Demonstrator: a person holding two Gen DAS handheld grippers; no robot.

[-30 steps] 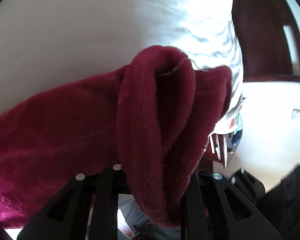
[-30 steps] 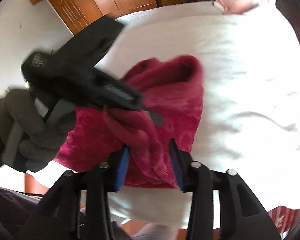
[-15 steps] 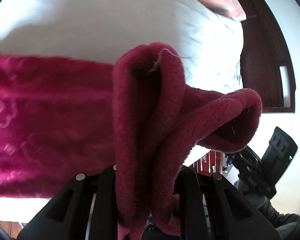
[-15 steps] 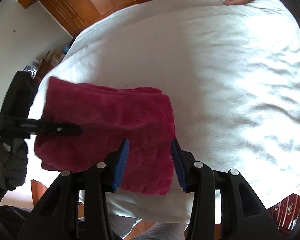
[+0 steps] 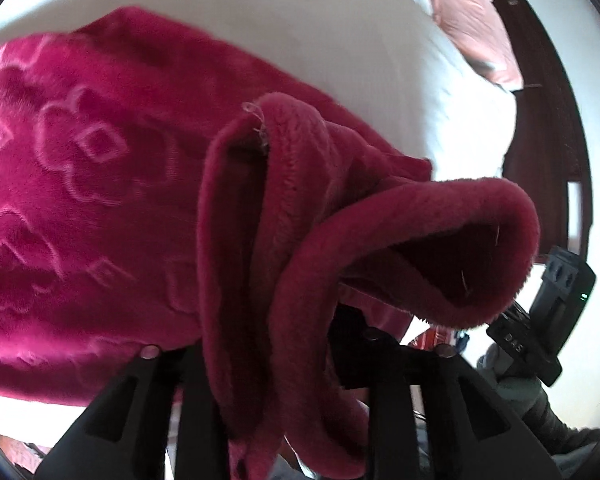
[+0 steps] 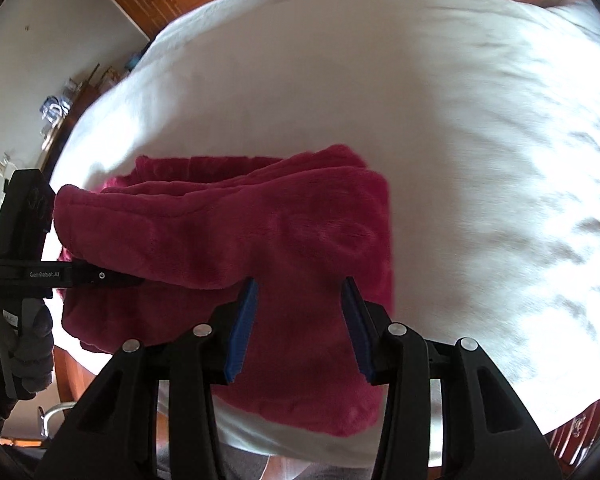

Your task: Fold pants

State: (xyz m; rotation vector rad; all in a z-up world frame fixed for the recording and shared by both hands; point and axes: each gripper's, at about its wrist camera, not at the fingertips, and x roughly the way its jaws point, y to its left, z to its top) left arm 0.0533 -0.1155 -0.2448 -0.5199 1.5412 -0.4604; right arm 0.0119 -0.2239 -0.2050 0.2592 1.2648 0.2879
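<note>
Our left gripper (image 5: 276,360), fingers opening, has a fold of the crimson fleece pants (image 6: 260,240) between them. Our right gripper (image 6: 298,324) hangs half-open and empty over the pants on the white bed (image 6: 460,120).

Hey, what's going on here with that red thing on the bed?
A person with a gripper in each hand is folding fleecy red pants on a white bed. The left gripper has a bunched fold of the pants between its jaws, which are opening. The right gripper hovers open over the near edge of the pants, gripping nothing. The pants already lie doubled over in a rough rectangle.
</note>
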